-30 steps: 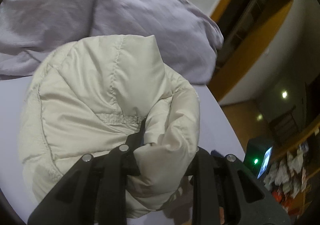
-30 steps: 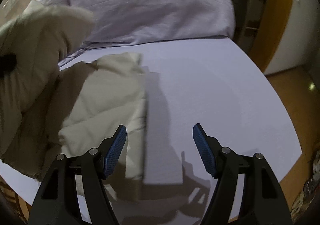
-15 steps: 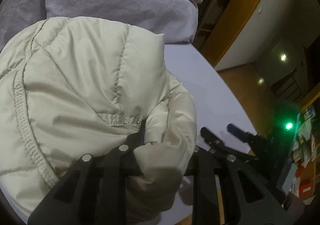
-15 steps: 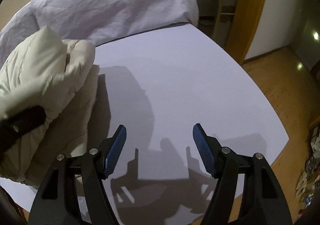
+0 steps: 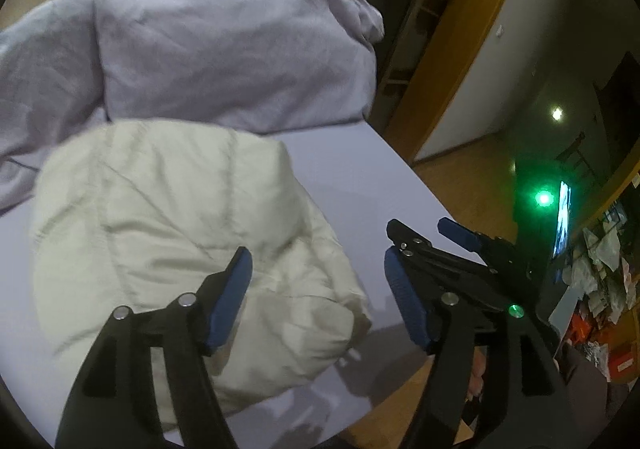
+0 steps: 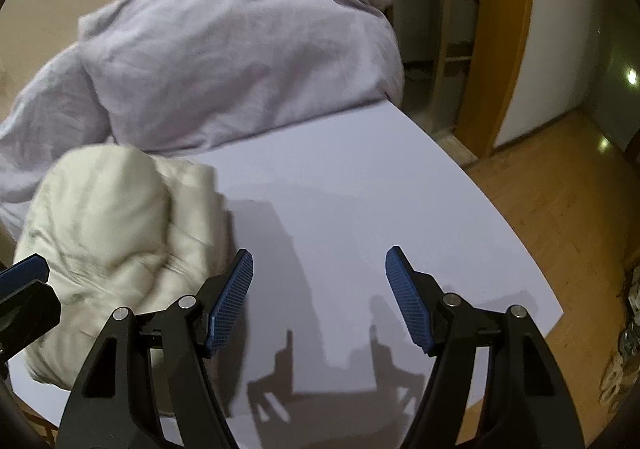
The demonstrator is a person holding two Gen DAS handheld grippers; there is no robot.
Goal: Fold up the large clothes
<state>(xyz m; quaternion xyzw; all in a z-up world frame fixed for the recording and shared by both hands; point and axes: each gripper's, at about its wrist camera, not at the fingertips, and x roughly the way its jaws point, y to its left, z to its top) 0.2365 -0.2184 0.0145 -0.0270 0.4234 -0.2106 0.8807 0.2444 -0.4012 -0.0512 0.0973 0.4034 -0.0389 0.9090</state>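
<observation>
cream padded jacket (image 5: 180,233) is bunched on the white bed surface (image 5: 348,177) | left gripper (image 5: 318,289) jaws opening, nothing clamped | right gripper (image 6: 319,289) spread wide – empty | lilac duvet (image 6: 240,49) heaped behind jacket

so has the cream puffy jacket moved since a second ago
Yes. The cream puffy jacket was clamped in the left hand-held gripper; its jaws are opening with nothing pinched, and it has dropped onto the white bed.
</observation>
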